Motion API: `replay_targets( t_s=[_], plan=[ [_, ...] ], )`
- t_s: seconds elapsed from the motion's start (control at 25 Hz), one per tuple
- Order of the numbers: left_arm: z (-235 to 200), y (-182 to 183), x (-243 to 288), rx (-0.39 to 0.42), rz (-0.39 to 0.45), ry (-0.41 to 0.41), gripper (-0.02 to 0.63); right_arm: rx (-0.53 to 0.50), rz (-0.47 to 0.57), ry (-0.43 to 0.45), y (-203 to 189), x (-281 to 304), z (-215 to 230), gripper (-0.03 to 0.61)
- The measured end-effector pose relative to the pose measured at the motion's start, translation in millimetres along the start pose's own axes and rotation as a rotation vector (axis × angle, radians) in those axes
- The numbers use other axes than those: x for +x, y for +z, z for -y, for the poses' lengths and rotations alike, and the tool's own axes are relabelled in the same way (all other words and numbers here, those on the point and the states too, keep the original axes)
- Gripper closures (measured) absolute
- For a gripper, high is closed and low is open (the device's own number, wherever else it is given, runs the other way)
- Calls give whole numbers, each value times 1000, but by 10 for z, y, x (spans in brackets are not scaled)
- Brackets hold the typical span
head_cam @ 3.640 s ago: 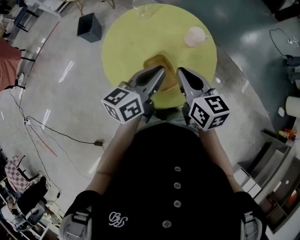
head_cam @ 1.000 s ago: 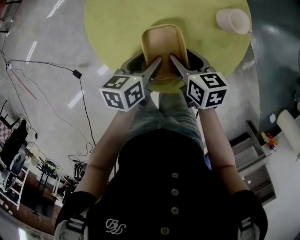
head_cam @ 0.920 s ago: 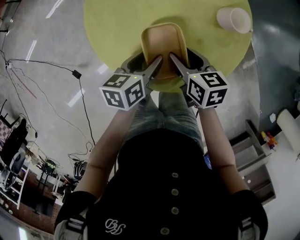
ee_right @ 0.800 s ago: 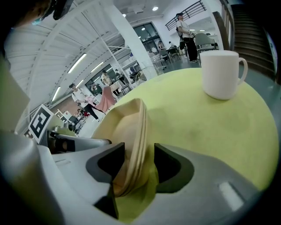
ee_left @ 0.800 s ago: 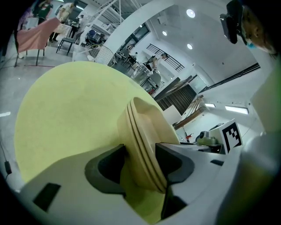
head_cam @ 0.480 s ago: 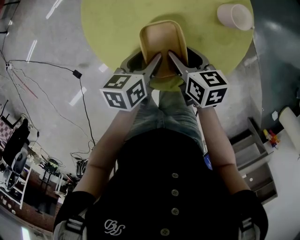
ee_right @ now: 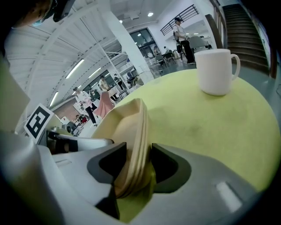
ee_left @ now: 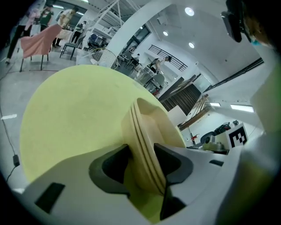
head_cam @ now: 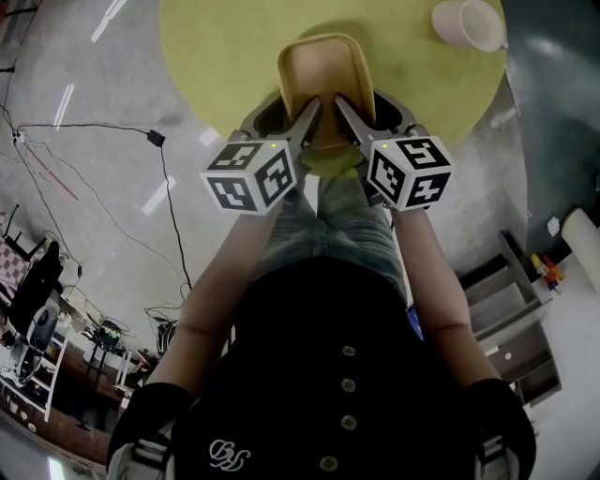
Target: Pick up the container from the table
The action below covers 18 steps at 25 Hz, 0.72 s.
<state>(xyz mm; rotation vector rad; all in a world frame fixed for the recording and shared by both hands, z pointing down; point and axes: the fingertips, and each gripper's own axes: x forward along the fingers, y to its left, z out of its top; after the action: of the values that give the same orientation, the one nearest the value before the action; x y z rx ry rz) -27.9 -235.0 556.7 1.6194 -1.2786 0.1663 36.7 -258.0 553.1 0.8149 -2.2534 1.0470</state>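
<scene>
Container [head_cam: 319, 70], at near table [head_cam: 216, 56] edge: your left gripper [ee_left: 141, 160] and right gripper [ee_right: 134, 160] are closing over its side walls, not yet clamping; lifting early is risking a slip.

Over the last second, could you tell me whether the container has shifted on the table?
No. The container lies just as close to the near edge of the yellow table, and just as far from the mug, as a second ago.

Tan container [head_cam: 323, 70] — table's [head_cam: 216, 47] near edge
</scene>
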Motion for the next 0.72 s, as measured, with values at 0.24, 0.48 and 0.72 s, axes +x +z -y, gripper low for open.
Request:
replay_targets(
  t_s=[0.24,0.48,0.72],
  plan=[
    [13,10,19,-23,-1,3,436,30,24,-33,-9,-37,23,407],
    [-59,49,-15,-68,-11,-24,451,83,25,-60,-40,-22,-33,407],
    [-30,13,-40,-35,-42,-48,460,106,35,-110,-92,-109,-77,407]
  ],
)
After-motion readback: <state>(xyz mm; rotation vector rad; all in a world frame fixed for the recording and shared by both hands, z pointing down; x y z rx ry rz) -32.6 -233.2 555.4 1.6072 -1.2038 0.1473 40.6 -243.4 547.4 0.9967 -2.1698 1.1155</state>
